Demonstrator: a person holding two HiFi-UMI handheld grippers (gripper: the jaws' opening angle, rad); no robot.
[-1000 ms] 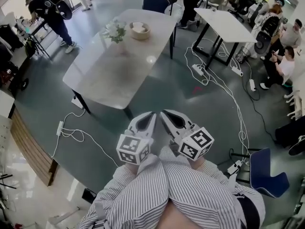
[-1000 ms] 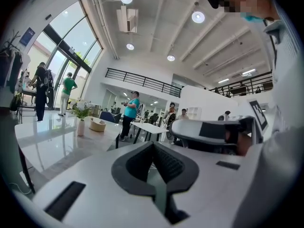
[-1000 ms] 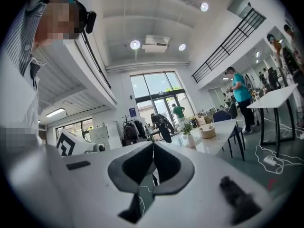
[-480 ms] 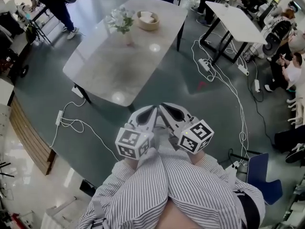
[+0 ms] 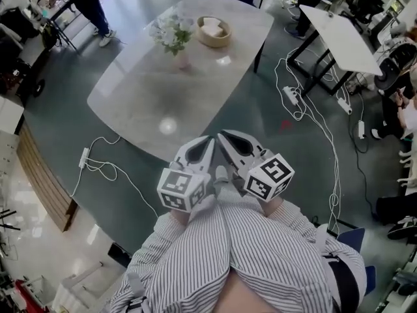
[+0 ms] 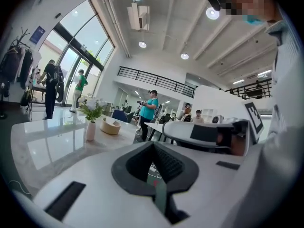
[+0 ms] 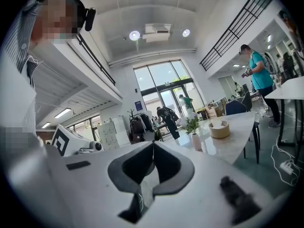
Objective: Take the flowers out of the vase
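The long grey stone-topped table [image 5: 143, 103] with rounded corners is the thing to close on first. The person stands short of its near edge, so I'd call the step in hand the approach, and it wants finishing before anything reaches out. The two white handheld tools are tucked against the striped shirt [image 5: 247, 259], left gripper [image 5: 208, 141] and right gripper [image 5: 222, 137] side by side. Each has its jaws pressed together with nothing between them. They'd best part only near the table's far end. There, just beside a round tan wooden bowl [image 5: 214, 32], the bunch of white flowers [image 5: 171, 31] with green leaves stands upright in a slim pale pink vase [image 5: 184, 60]. I'd take the stems low with one gripper and steady the vase with the other, since it looks tippy.

By my count: one grey table, two grippers, one bowl, one bunch, one vase.
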